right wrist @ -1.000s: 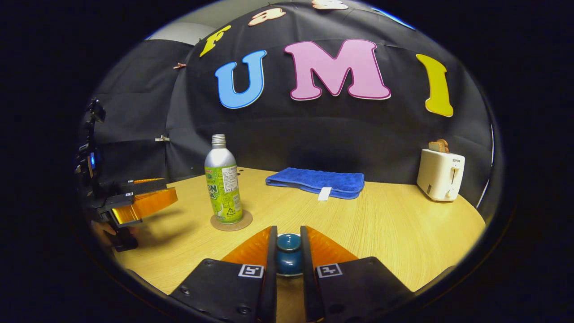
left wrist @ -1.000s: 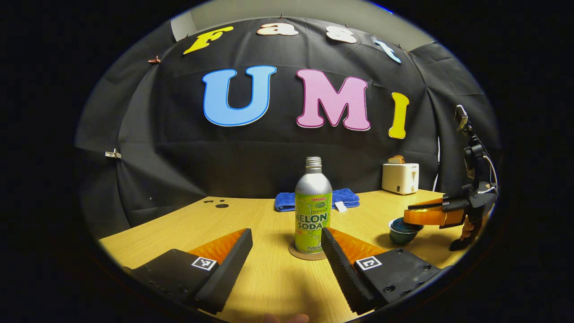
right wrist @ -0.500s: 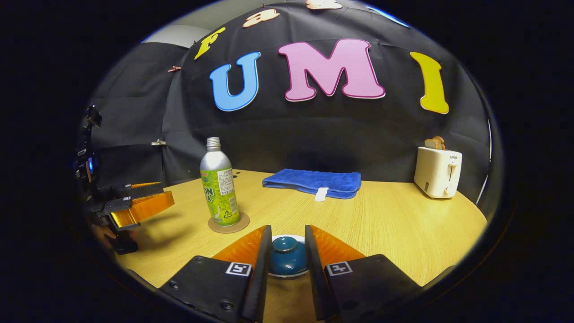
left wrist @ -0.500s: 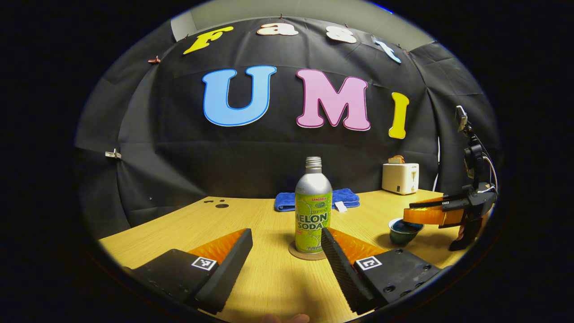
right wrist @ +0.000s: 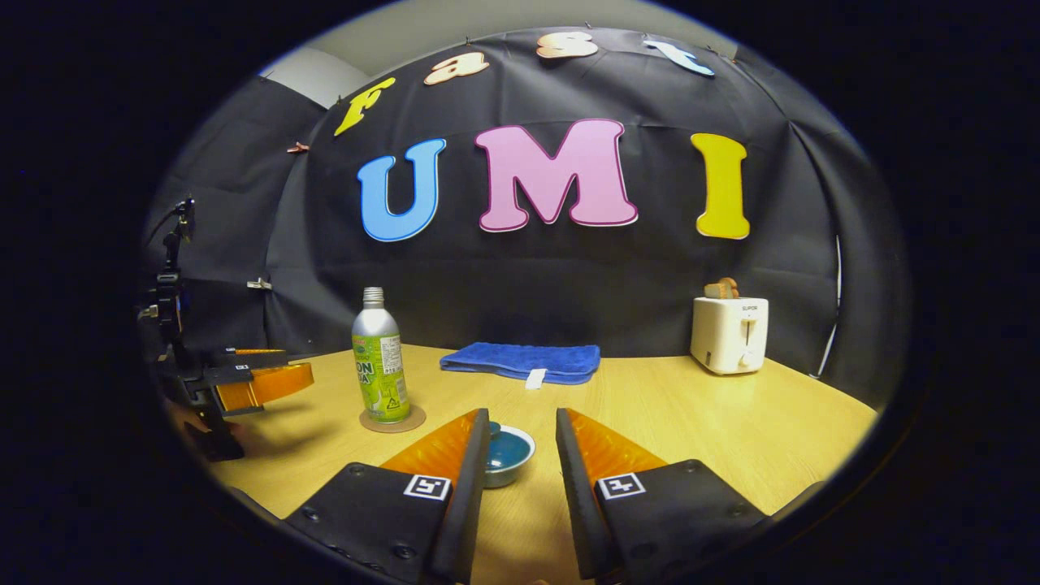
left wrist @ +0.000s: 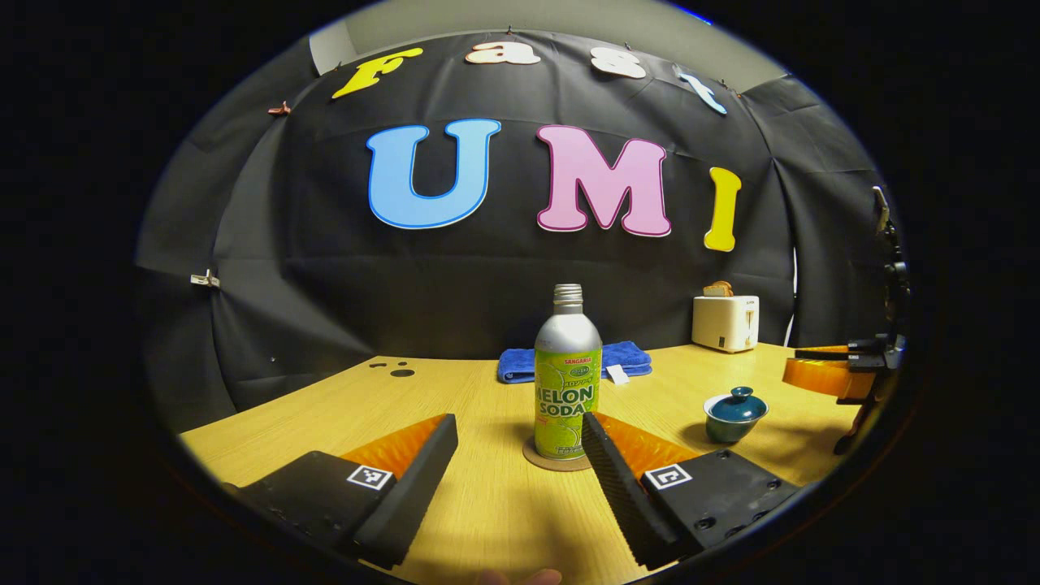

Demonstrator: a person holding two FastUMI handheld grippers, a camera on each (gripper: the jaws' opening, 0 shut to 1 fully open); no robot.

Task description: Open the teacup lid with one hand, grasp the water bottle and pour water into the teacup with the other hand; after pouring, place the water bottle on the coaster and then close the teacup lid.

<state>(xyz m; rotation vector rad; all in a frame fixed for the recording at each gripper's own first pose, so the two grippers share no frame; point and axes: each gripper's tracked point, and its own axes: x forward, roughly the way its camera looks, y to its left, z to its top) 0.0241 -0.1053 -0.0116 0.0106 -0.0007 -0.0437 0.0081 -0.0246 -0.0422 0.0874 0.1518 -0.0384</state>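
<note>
Teacup (left wrist: 734,416), lid (left wrist: 738,399) on, sits on the worktop (left wrist: 487,504) right of the water bottle (left wrist: 567,372) standing on its coaster (left wrist: 536,460), as the left hand-held gripper (left wrist: 520,479) and right hand-held gripper (right wrist: 520,487) hover open, holding nothing.

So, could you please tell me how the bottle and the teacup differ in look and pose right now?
The bottle is tall, silver and green, with its neck uncapped; the teacup is low, rounded and teal, with its lid on. The bottle stands on a coaster; the teacup sits directly on the table. Both are upright and ungripped.
</note>
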